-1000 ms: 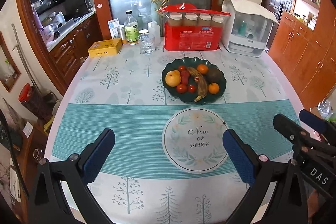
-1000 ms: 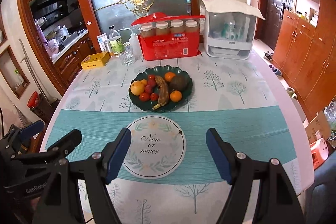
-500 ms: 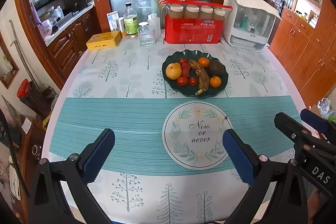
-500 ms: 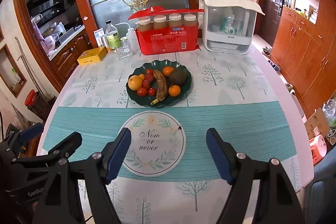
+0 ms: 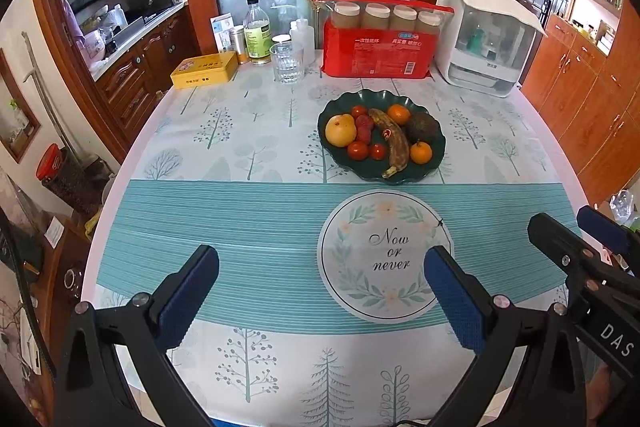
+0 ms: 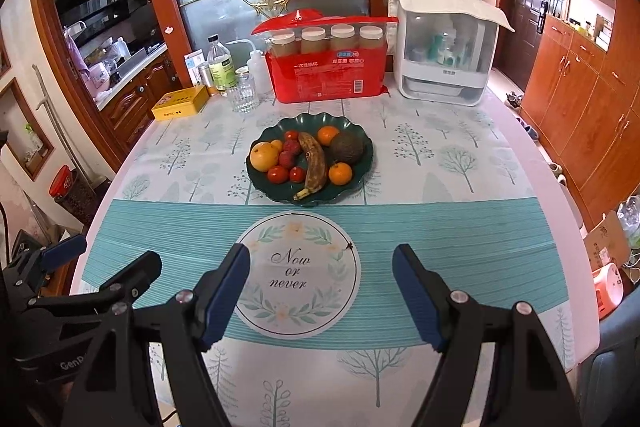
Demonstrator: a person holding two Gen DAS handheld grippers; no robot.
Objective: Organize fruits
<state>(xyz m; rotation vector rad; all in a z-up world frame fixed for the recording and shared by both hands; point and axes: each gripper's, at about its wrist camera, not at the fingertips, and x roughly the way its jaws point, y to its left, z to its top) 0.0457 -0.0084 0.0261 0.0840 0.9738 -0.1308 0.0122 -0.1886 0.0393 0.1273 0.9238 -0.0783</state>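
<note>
Dark green scalloped plate [image 5: 434,163] sits approx. mid-table, nearer the far edge than the near one, just beyond the round "Now or never" print. On it: spotty brown-yellow banana [image 5: 391,142] lying lengthwise down the middle, stem toward near edge; lg. yellow round fruit [image 5: 340,130] at left rim; 2 red lychee-type fruits [image 5: 363,127] btw. it & banana; 3 small tomatoes [image 5: 358,149], one far, two near; dark avocado [image 5: 423,127] at right; 2 oranges [image 5: 421,151], one far, one near-right. All fruit w/in plate rim.
</note>
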